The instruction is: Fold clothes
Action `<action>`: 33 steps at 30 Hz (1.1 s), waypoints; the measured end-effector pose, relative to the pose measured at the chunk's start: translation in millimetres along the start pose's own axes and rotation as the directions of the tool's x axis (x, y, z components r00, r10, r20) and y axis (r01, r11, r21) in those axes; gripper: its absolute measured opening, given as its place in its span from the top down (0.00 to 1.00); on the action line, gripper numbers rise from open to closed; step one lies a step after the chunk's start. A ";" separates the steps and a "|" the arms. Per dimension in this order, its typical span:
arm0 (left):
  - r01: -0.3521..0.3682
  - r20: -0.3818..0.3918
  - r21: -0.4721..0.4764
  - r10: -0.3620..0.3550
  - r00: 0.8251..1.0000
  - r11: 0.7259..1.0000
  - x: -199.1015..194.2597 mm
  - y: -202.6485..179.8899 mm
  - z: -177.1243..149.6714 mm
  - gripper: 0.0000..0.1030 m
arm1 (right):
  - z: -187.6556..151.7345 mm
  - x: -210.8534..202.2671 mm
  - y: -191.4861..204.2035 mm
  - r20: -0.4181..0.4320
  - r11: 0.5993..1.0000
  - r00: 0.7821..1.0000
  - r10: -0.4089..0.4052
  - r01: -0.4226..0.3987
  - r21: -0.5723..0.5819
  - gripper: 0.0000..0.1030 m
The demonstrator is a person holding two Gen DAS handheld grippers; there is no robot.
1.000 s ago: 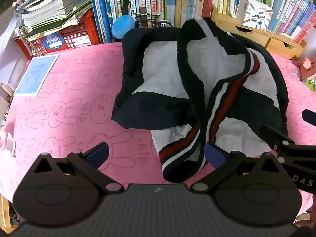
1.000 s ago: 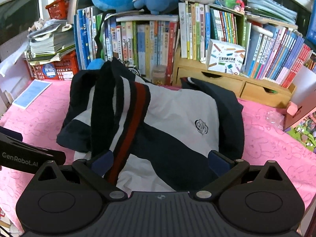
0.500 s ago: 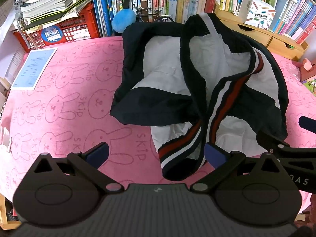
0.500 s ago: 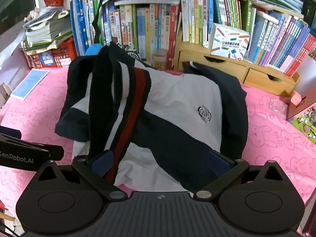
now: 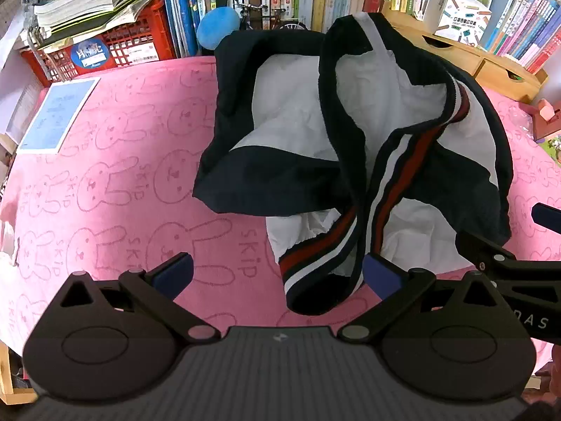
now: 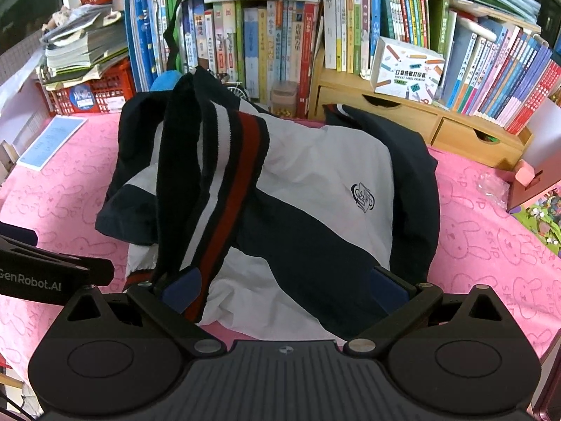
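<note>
A crumpled navy and white jacket point(image 5: 350, 147) with a red, white and navy striped hem point(image 5: 319, 256) lies bunched on the pink rabbit-print cloth point(image 5: 122, 182). In the right wrist view the jacket point(image 6: 315, 193) shows a small crest point(image 6: 363, 198) on its white chest. My left gripper point(image 5: 277, 275) hovers open just before the striped hem, its right finger near the fabric. My right gripper point(image 6: 284, 286) is open above the jacket's near edge, with nothing between its fingers. Each gripper appears at the edge of the other's view.
Rows of books point(image 6: 280, 42) and a wooden drawer unit point(image 6: 438, 122) line the back edge. A red crate point(image 5: 105, 49) with stacked papers stands back left. A blue sheet point(image 5: 58, 119) lies on the cloth at left, a blue ball point(image 5: 215, 28) behind the jacket.
Both grippers have risen and tilted downward over the table, so the jacket sits lower in view. The jacket has not moved and both grippers stay open.
</note>
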State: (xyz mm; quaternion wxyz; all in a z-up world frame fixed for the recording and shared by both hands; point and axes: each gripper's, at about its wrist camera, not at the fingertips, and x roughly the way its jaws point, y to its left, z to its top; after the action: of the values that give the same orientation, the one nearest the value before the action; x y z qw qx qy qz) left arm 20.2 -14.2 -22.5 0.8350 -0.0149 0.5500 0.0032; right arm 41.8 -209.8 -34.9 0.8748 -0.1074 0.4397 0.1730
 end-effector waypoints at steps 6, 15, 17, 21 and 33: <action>0.000 -0.014 -0.015 0.000 1.000 1.000 2.6 2.3 -0.7 0.00 | 0.9 1.8 2.7 -0.006 1.000 1.000 0.002 -0.002 -0.010 0.00; -0.012 -0.031 -0.075 0.010 0.999 0.997 4.3 14.4 -2.7 0.00 | 8.4 -2.4 6.4 0.067 0.998 0.997 -0.049 0.052 -0.039 0.00; -0.023 -0.040 -0.090 0.019 0.999 0.996 4.7 18.7 -5.0 0.00 | 15.6 -9.8 11.0 0.169 0.994 0.983 -0.066 0.079 -0.072 0.00; -0.045 -0.051 -0.130 0.039 0.998 0.990 2.8 30.6 -11.8 0.00 | 35.2 -13.4 32.6 0.288 0.983 0.957 -0.019 0.071 -0.169 0.00; -0.100 -0.069 -0.230 0.087 0.994 0.968 -4.1 57.1 -33.6 0.00 | 61.6 46.4 43.2 0.190 0.969 0.967 -0.170 0.199 -0.148 0.74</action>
State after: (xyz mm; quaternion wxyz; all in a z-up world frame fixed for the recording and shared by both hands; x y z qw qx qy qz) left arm -13.5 41.9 -33.2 0.8100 -0.0870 0.5701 0.1066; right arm 95.4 -139.6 -37.5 0.9104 -0.2047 0.3330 0.1355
